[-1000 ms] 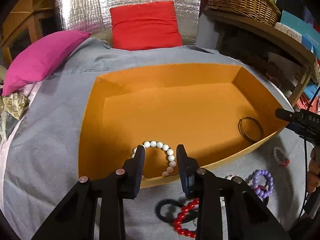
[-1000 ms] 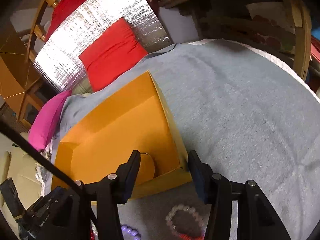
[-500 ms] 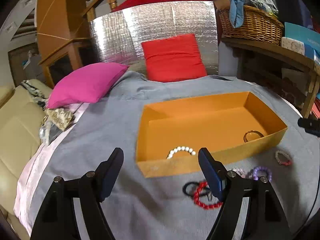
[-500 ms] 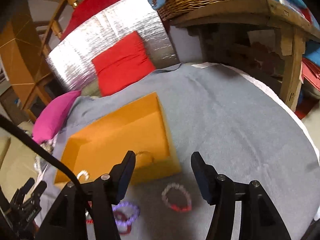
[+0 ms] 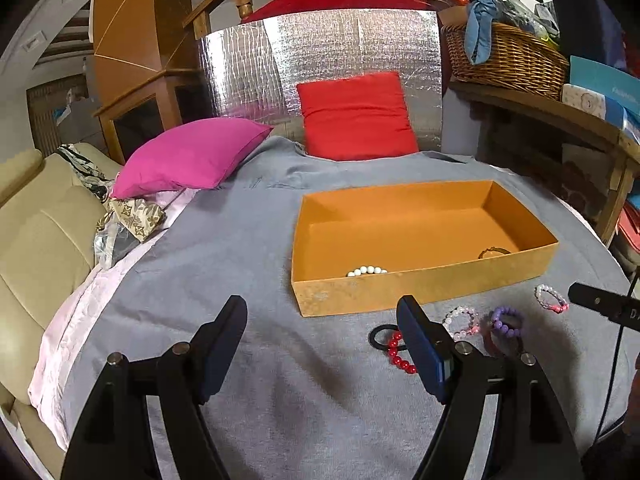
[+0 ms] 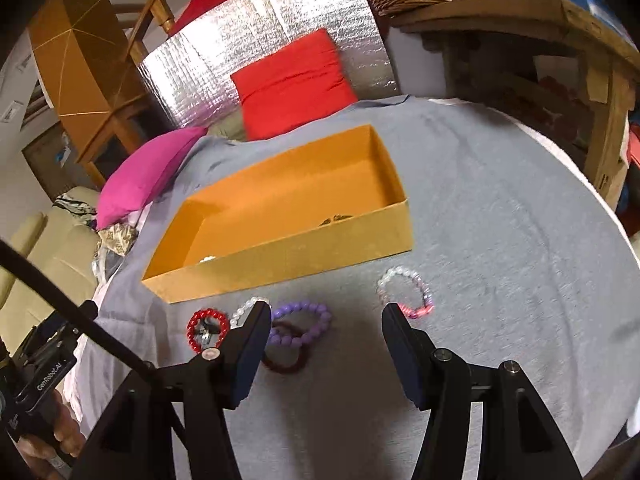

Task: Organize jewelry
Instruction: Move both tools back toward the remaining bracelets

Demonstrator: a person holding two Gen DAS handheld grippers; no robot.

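Note:
An open orange box (image 5: 420,292) (image 6: 288,256) sits on the grey blanket. Inside it lie a white bead bracelet (image 5: 366,271) and a thin dark bangle (image 5: 494,251). In front of the box lie a red bead bracelet (image 5: 396,354) (image 6: 208,328), a black ring (image 5: 380,338), a pale pink bracelet (image 5: 460,322), a purple bracelet (image 5: 506,322) (image 6: 300,324), a dark red band (image 6: 286,360) and a clear-and-pink bracelet (image 5: 552,298) (image 6: 406,292). My left gripper (image 5: 322,352) is open and empty, held back from the box. My right gripper (image 6: 326,350) is open and empty above the loose bracelets.
A magenta pillow (image 5: 188,156) and a red pillow (image 5: 356,116) lie at the far end before a silver foil panel (image 5: 320,56). A wooden shelf with a wicker basket (image 5: 504,56) stands at the right. A beige sofa (image 5: 36,248) is at the left.
Both grippers have pulled back and up from the box. The left jaws opened wide, leaving the white bead bracelet in the box. The loose bracelets have come into view.

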